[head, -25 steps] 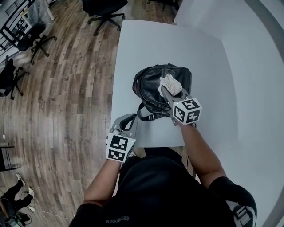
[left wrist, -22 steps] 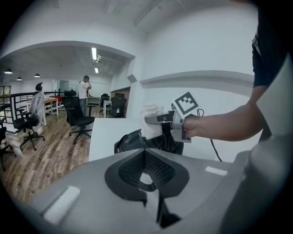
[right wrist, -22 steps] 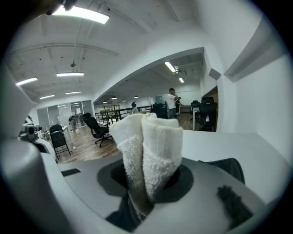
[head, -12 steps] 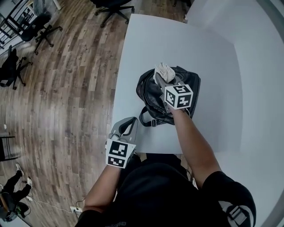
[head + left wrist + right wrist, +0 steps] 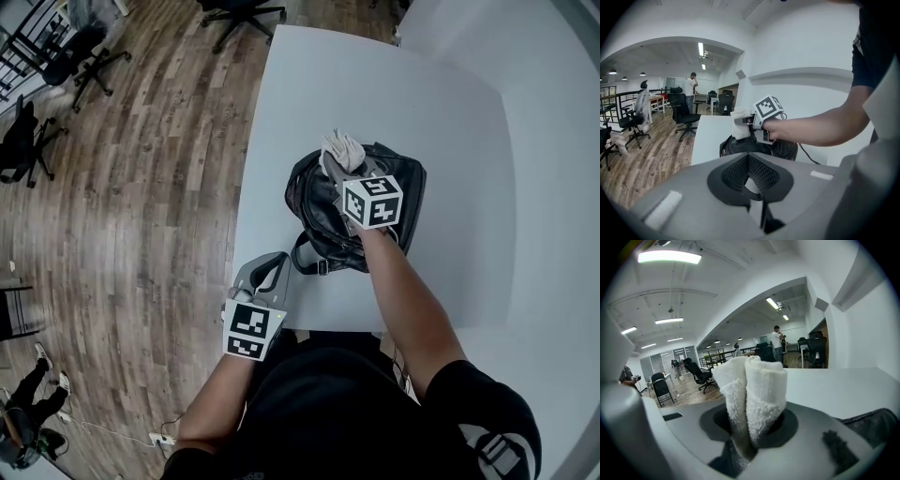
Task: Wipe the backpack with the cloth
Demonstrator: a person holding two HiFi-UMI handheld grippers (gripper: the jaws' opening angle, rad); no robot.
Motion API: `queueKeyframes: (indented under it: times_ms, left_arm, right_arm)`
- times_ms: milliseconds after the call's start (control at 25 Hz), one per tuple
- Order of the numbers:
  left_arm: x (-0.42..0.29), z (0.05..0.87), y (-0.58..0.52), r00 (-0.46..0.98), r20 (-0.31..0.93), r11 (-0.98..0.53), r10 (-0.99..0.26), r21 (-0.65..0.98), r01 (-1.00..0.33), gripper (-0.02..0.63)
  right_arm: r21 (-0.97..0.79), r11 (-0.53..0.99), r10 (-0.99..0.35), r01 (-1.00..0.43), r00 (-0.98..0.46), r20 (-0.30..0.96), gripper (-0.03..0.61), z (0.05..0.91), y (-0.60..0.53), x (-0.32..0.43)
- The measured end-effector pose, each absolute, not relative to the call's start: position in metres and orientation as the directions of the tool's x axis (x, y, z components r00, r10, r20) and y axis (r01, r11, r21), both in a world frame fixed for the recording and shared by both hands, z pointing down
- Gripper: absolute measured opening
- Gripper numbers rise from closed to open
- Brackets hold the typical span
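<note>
A black leather backpack lies on the white table, with its strap trailing toward the near edge. My right gripper is shut on a rolled white cloth and holds it at the backpack's far left rim. In the right gripper view the cloth stands up out of the right gripper, and the backpack shows at the lower right. My left gripper hovers at the table's near left corner, apart from the backpack, shut with nothing in it. The left gripper view looks over the left gripper at the backpack.
The table's left edge drops to a wood floor. Office chairs stand beyond the far corner and at far left. A white wall runs along the right. A person stands far off in the room.
My right gripper has carried the cloth from the middle of the backpack's top to its far left rim. The left gripper has stayed near the table corner.
</note>
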State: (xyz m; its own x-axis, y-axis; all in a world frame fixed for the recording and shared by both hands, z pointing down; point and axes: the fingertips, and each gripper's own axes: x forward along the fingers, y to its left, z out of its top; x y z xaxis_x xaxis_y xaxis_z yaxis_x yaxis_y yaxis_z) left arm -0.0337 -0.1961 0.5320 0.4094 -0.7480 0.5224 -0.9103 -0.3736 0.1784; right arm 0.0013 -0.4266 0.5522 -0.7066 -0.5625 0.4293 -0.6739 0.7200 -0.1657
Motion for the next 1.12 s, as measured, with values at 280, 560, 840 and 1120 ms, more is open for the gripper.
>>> queueKeyframes:
  times_ms: [280,560,840,1120]
  left_arm:
    - [-0.016,0.533,-0.199,0.451,0.522,-0.417,-0.724,0.189,-0.889,0.006]
    - [-0.006,0.527,-0.204,0.476,0.511,-0.448,-0.716,0.187,-0.874,0.006]
    - [-0.001,0.524,-0.204,0.495,0.502,-0.47,-0.709,0.187,-0.863,0.006]
    - [0.004,0.52,-0.206,0.513,0.493,-0.494,-0.703,0.181,-0.851,0.006]
  right_arm:
    - [-0.16,0.705,-0.582,-0.691,-0.692,0.428,0.098,0.548,-0.428,0.016]
    - [-0.143,0.676,-0.619,-0.723,-0.663,0.42,0.098,0.538,-0.432,0.039]
    - [-0.117,0.633,-0.669,-0.766,-0.616,0.416,0.098,0.528,-0.435,0.066]
    - [-0.09,0.592,-0.714,-0.801,-0.573,0.402,0.098,0.514,-0.438,0.095]
